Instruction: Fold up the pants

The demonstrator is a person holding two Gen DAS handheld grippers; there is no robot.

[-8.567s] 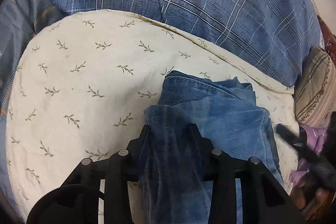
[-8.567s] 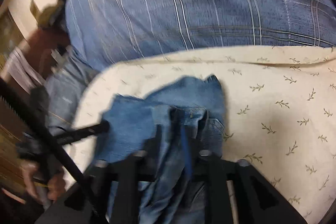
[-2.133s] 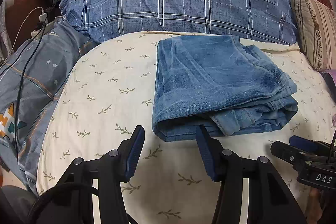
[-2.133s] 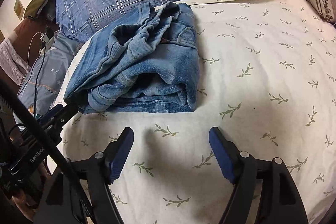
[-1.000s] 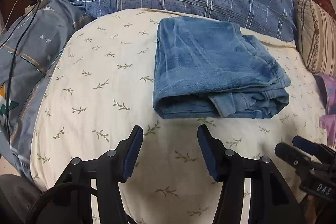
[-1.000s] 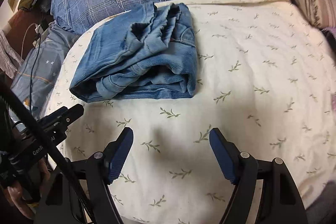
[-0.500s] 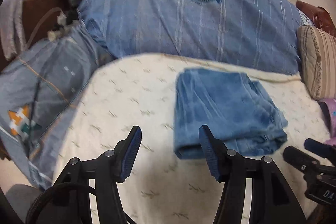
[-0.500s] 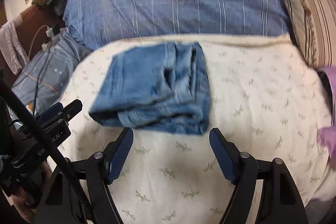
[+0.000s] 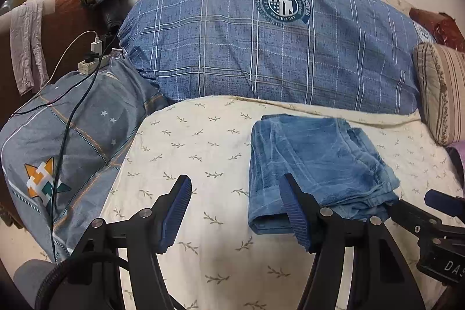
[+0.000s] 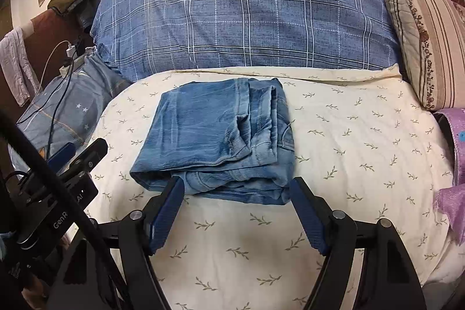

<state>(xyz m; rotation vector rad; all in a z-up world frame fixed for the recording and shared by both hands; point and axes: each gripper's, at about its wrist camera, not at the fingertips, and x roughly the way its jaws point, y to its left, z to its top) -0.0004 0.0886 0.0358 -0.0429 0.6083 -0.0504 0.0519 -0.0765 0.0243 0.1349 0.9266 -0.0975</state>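
A pair of blue jeans (image 9: pixel 314 164) lies folded into a compact stack on the cream leaf-print bed sheet (image 9: pixel 203 153). It also shows in the right wrist view (image 10: pixel 221 135), with the folded layers facing me. My left gripper (image 9: pixel 235 211) is open and empty, hovering near the stack's front left corner. My right gripper (image 10: pixel 235 211) is open and empty, just in front of the stack's near edge. Each gripper shows at the edge of the other's view.
A large blue plaid pillow (image 9: pixel 261 42) lies behind the jeans. A striped cushion (image 10: pixel 430 42) and purple cloth (image 10: pixel 453 193) lie at the right. A grey-blue quilt (image 9: pixel 72 150), a charger cable (image 9: pixel 66 106) and a brown headboard (image 9: pixel 58 28) are at the left.
Both grippers let go of the jeans, opened and drew back. In the last half second they lifted and tilted up, so the jeans look smaller and more of the pillow and wall shows.
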